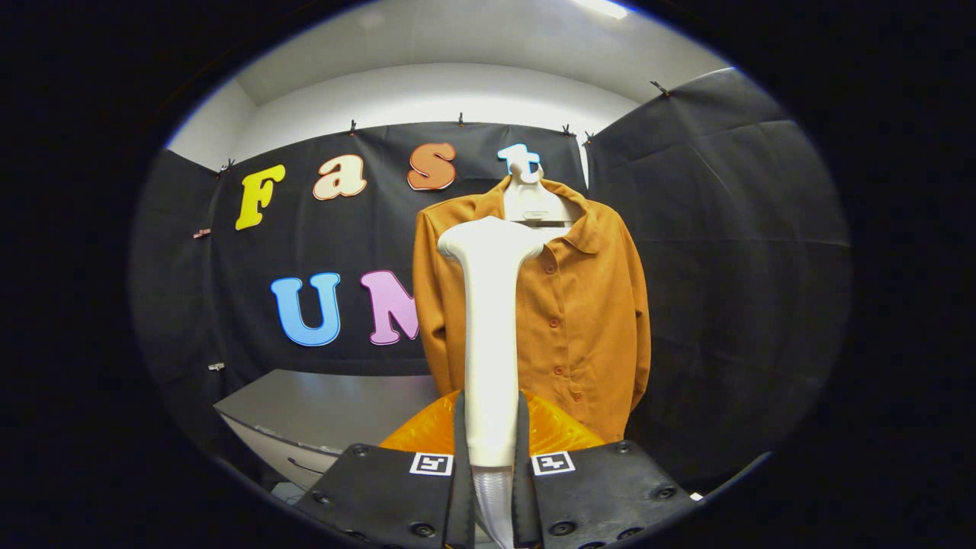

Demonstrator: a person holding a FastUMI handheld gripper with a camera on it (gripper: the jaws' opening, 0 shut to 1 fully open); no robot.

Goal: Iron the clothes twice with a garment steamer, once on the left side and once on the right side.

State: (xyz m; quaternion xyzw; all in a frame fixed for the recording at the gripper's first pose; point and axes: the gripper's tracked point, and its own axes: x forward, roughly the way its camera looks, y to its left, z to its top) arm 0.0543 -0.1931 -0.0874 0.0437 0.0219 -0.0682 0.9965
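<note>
An orange-brown buttoned shirt hangs on a white hanger against the black wall, beyond the fingers. My gripper is shut on the handle of a white garment steamer, which stands upright between the fingers. Its wide head reaches up in front of the shirt's left half, near the collar; whether the head touches the cloth I cannot tell. The steamer covers the shirt's left front panel.
A grey table or cabinet stands low to the left of the shirt. Something orange and shiny lies just behind the fingers. Black cloth walls close in on the back and the right.
</note>
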